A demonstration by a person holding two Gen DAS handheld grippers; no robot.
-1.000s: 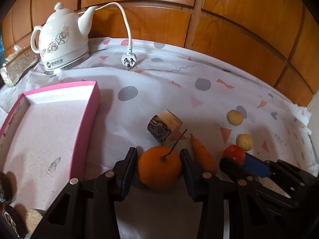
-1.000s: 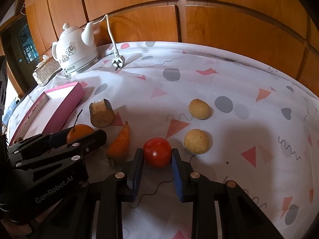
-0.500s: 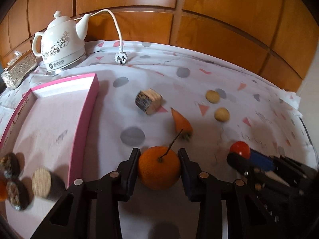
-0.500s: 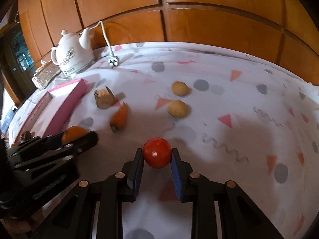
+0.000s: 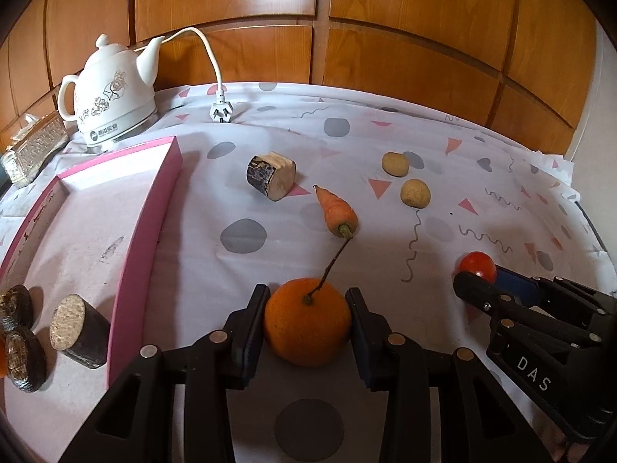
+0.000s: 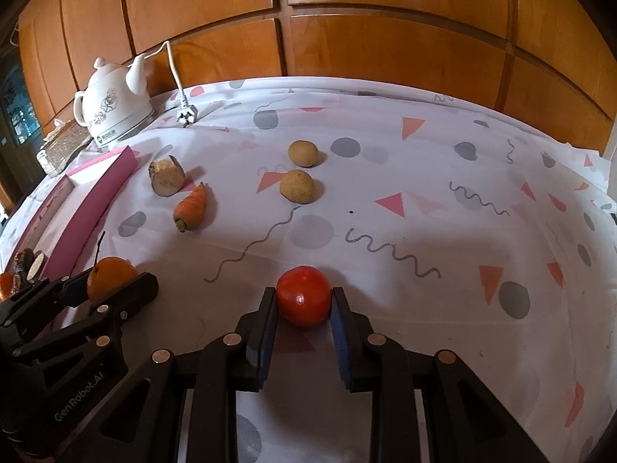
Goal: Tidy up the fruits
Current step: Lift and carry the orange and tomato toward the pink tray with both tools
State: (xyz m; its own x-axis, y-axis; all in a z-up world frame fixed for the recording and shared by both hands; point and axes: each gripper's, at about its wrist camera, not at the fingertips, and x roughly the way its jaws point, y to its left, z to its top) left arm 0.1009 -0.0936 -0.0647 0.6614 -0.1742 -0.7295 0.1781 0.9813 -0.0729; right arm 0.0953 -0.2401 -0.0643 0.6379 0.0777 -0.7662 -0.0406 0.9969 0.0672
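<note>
Left gripper (image 5: 307,318) pinches the orange (image 5: 307,321) at 6 o'clock, pink tray (image 5: 148,223) at 9. Right gripper (image 6: 304,301) pinches the tomato (image 6: 304,295), off the tablecloth (image 6: 424,177).

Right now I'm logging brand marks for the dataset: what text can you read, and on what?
"GenRobot.AI": on the left gripper body, right wrist view.
"DAS": on the right gripper body, left wrist view.
Kettle base label: white print on a dark oval, too small to read.
</note>
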